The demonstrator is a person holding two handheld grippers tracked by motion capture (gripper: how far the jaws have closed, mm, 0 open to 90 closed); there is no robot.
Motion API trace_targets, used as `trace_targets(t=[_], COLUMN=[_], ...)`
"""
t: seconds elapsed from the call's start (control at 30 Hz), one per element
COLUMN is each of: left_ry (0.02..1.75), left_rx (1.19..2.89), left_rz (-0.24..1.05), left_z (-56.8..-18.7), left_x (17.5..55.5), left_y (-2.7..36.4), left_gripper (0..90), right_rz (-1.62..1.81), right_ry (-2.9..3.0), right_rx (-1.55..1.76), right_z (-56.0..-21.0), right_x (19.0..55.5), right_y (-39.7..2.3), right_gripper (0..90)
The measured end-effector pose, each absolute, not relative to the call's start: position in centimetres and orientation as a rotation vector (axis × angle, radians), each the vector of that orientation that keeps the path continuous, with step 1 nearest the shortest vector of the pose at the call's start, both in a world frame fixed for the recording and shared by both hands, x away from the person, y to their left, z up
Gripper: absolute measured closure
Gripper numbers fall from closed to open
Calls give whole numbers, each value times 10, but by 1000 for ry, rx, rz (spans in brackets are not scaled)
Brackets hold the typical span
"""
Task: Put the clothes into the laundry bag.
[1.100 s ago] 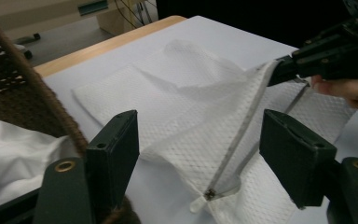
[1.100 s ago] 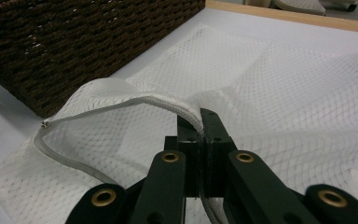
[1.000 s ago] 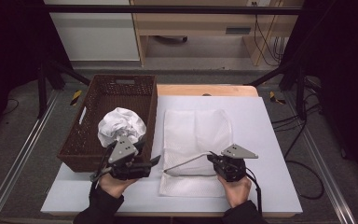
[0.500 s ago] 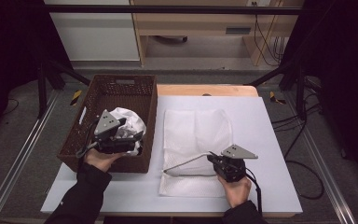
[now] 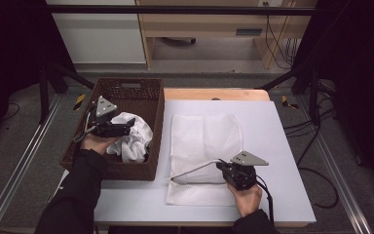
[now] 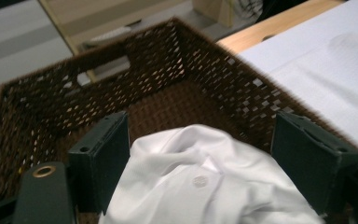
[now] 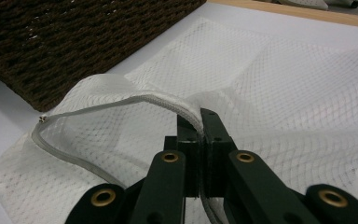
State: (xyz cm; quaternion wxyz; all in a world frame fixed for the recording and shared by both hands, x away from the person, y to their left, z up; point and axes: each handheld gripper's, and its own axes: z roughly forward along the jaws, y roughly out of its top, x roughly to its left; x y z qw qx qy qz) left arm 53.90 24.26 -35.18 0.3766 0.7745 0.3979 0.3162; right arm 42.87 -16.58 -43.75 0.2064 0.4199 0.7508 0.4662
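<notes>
High view: white shirt (image 5: 129, 139) lies crumpled inside the brown wicker basket (image 5: 146, 95) at the desk's (image 5: 282, 146) left side. Left gripper (image 5: 126, 129) hangs over it; its fingers (image 6: 105, 158) have just been opening and stand wide on either side of the cloth, not pressing it. A button (image 6: 199, 181) shows on the shirt. White mesh laundry bag (image 5: 204, 141) lies flat beside the basket. Right gripper (image 5: 221, 165) has its fingers clamped on the bag's zipper edge (image 7: 121, 105), lifting it.

one basket (image 5: 126, 95), one shirt (image 5: 131, 136), one mesh bag (image 5: 204, 141)
</notes>
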Motion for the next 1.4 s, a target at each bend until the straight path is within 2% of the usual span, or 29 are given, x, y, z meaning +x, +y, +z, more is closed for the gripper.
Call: trace_targets(t=[0.27,0.77,0.87,0.97,1.27,1.4], left_ry=[1103,1170,1166,1155,1224,1243], left_rx=[2109,2224,2280,2329,2346,2347], left_rz=[771,490,489,475,287,248], left_z=[-380,-414,-418,-420,-417,-417], left_x=[557,573,574,573,575,575], left_y=[250,248,244,241,241,242], left_gripper=[146,101,116,195,626,714], right_rz=[1288,1274,1273,1273,1274,1271], right_ry=[2102,2121,2123,2123,2124,2126], right_rx=[1173,1169,1176,1177,1174,1175], right_z=[-438,-440,-440,-440,-440,-440], right_x=[429,430,430,430,430,430], right_y=[-165,-164,-163,-163,-164,-164], right_gripper=[877,871,870,869,867,868])
